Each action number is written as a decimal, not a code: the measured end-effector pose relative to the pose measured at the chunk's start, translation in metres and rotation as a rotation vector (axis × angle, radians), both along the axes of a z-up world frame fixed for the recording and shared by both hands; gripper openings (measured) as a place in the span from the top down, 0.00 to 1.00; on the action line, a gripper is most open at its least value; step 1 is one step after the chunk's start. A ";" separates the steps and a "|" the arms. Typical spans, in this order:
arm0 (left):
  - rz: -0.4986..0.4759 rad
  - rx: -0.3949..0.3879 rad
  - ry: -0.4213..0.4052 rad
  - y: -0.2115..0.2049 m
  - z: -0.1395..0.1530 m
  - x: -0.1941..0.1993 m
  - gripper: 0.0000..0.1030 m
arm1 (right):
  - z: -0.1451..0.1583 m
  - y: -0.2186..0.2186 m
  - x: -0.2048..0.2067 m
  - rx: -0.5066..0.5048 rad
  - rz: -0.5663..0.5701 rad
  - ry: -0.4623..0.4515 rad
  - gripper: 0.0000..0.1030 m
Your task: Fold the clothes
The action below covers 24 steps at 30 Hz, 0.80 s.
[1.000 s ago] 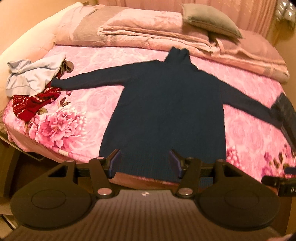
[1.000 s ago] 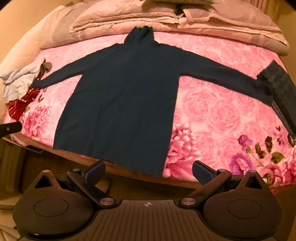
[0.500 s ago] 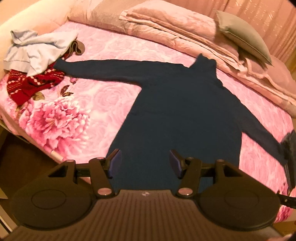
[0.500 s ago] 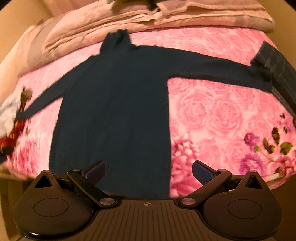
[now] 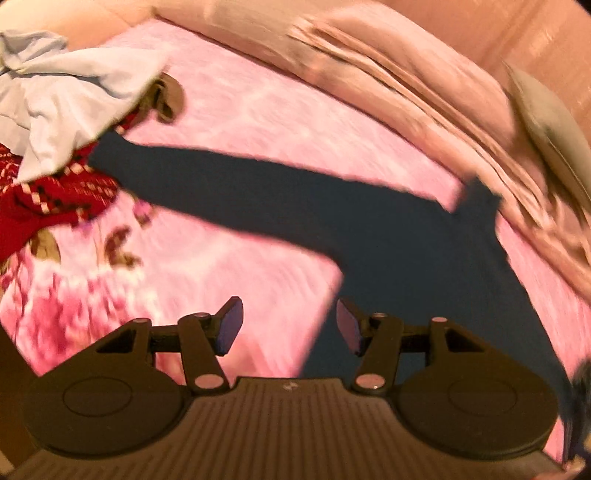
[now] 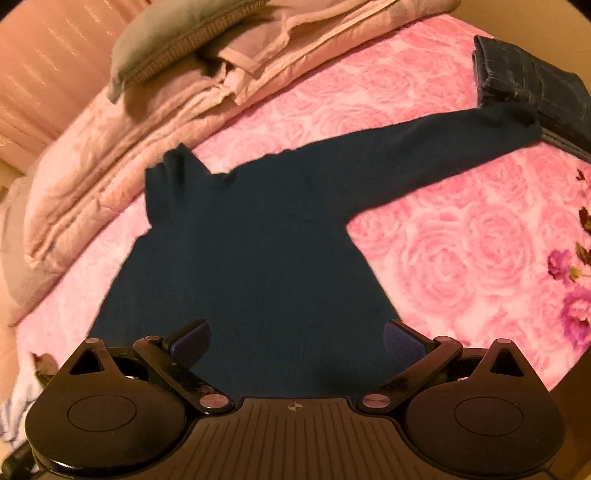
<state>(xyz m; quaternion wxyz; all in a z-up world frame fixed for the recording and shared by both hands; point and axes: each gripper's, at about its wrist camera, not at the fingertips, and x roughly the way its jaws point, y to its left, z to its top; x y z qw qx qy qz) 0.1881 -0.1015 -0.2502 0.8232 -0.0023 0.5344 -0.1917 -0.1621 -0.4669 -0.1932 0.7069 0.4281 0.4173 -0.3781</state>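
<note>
Fingers [image 5: 231,325] of the left gripper [image 5: 288,325] gape, holding nothing. The right gripper [image 6: 295,341] is spread wide and empty above the navy sweater [image 6: 258,240], which lies flat.

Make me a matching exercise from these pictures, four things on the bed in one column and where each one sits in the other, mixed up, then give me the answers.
Things:
1. navy sweater
2. folded jeans
3. red patterned garment
4. grey pillow

Places:
A. on the stacked pink bedding at the head of the bed
B. at the cuff of the sleeve seen in the right wrist view
C. spread flat on the pink floral bedspread
D. partly under the light blue cloth

Pairs: 1-C, 2-B, 3-D, 4-A
</note>
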 end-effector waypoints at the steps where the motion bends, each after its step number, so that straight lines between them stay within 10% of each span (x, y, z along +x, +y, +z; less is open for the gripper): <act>1: 0.020 -0.003 -0.008 0.003 -0.007 0.015 0.49 | -0.005 0.000 0.006 -0.001 0.006 0.020 0.01; 15: 0.528 -0.155 0.030 0.102 -0.125 0.152 0.53 | -0.083 0.012 0.047 0.016 0.033 0.218 0.01; 24: 0.588 -0.207 -0.030 0.121 -0.164 0.187 0.61 | -0.126 0.026 0.070 0.012 0.136 0.278 0.01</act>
